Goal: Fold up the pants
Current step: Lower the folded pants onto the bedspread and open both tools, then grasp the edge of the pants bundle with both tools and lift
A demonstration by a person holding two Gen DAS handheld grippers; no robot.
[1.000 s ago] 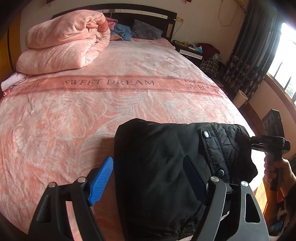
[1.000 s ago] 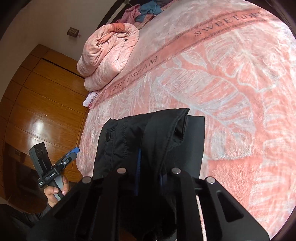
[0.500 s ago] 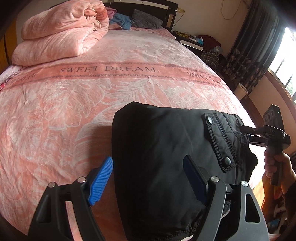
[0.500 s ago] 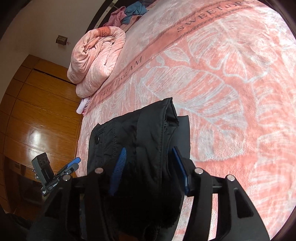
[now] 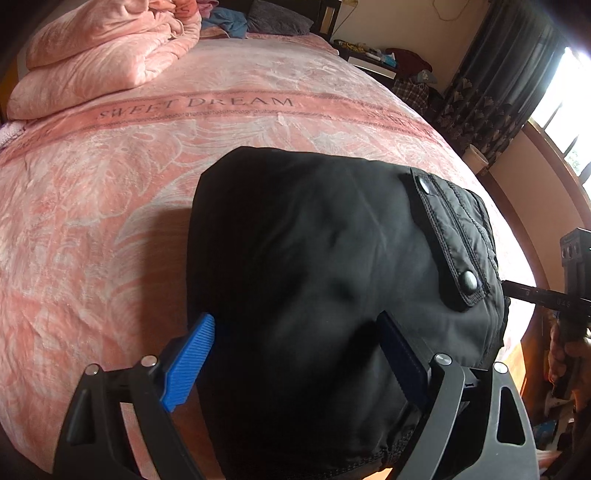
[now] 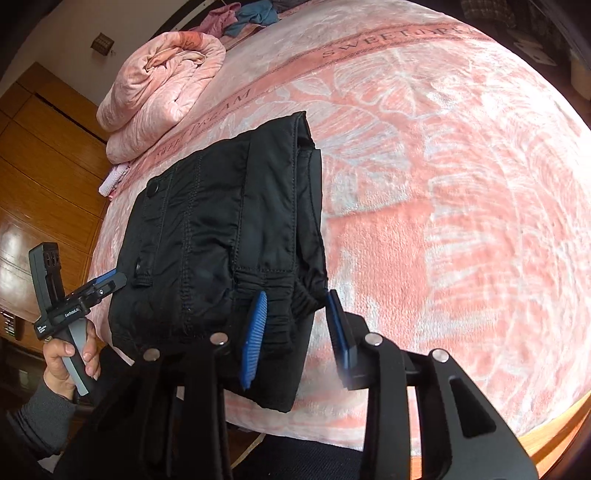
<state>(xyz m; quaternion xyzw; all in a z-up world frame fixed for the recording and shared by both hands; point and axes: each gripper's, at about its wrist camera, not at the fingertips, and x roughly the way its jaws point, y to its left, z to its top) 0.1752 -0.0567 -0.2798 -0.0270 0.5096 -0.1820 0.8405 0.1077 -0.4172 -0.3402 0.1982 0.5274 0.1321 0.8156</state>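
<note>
Black folded pants (image 5: pixel 332 258) lie on the pink bedspread (image 5: pixel 110 221) near its front edge, with a snap-button pocket flap on top. My left gripper (image 5: pixel 295 358) straddles their near end; its jaws are opening and the blue pads stand wide, with cloth between them but not pinched. In the right wrist view the pants (image 6: pixel 207 229) show their elastic waistband. My right gripper (image 6: pixel 295 332) is at that waistband corner. Its jaws are closing with the gathered edge between the pads, which do not press on it. The left gripper (image 6: pixel 107 282) sits at the pants' left edge, held by a hand (image 6: pixel 66 354).
A rolled pink duvet (image 5: pixel 103 62) lies at the far left of the bed, with pillows (image 5: pixel 273 22) by the headboard. A cluttered nightstand (image 5: pixel 384 62) and dark curtains (image 5: pixel 498 74) stand to the right. A wooden wardrobe (image 6: pixel 44 166) flanks the bed's left side.
My right gripper has let go of the pants and drawn back to the waistband corner. The pants have settled flat on the bed. My left gripper sank closer and spread wider.
</note>
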